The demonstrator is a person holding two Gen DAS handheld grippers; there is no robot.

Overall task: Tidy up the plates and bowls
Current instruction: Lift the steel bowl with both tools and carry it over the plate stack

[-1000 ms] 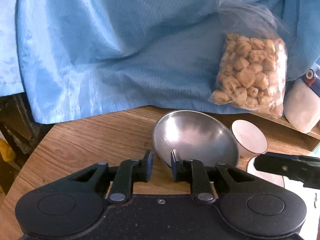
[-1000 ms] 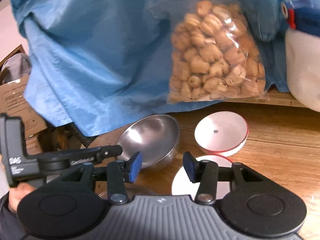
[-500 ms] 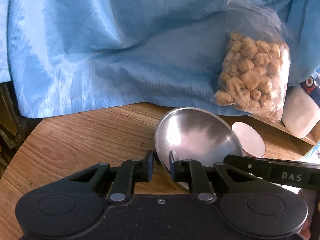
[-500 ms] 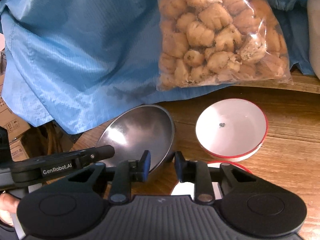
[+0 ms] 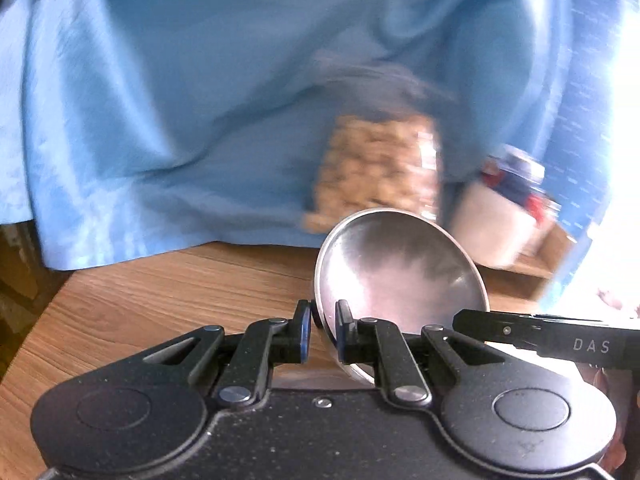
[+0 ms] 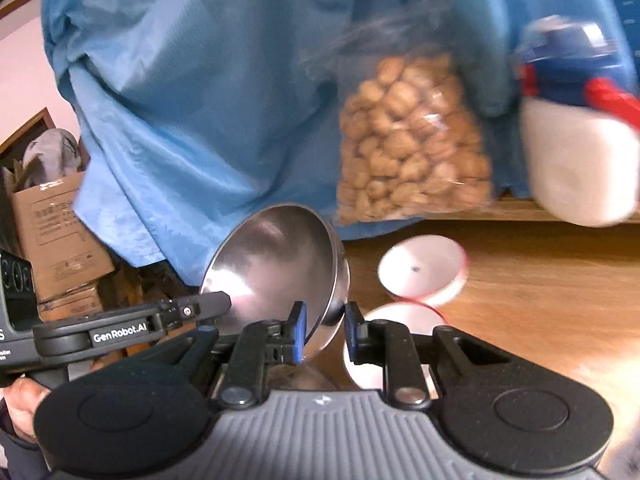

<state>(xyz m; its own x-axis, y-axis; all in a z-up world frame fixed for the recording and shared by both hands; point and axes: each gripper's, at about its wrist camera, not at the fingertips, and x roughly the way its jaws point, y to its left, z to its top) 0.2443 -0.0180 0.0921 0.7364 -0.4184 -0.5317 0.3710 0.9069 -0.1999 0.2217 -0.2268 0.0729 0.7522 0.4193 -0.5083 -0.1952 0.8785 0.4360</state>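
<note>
1. Left gripper (image 5: 321, 330) sat low in the centre of its own wrist view, its jaws clamped on the near rim of the steel bowl (image 5: 400, 272), one pad outside the wall and one inside.
2. Right gripper (image 6: 325, 332) sat low in the centre of the right wrist view, its jaws having just closed, and it pinched the opposite edge of the same steel bowl (image 6: 280, 264) between its blue pads.
3. Held by both, the steel bowl tilted up on edge, its shiny hollow facing the cameras, just above the middle of each frame.
4. Just right of the right gripper's fingers, a white plate with a red rim (image 6: 394, 320) lay on the wooden tabletop (image 6: 540, 280), partly hidden by the gripper.
5. Just behind it, right of centre, a white bowl with a red rim (image 6: 422, 268) stood on the tabletop, apart from the steel bowl.
6. A person's hand (image 6: 20, 404) showed at the lower left edge of the right wrist view, holding the other gripper's handle.
7. Farther back, a clear bag of pale brown nuts (image 6: 412, 140) leaned against blue cloth (image 6: 200, 80) in the upper half.
8. At the right edge stood a blurred white jug with a blue and red top (image 6: 580, 152).
9. Cardboard boxes (image 6: 52, 232) stood at the far left.
</note>
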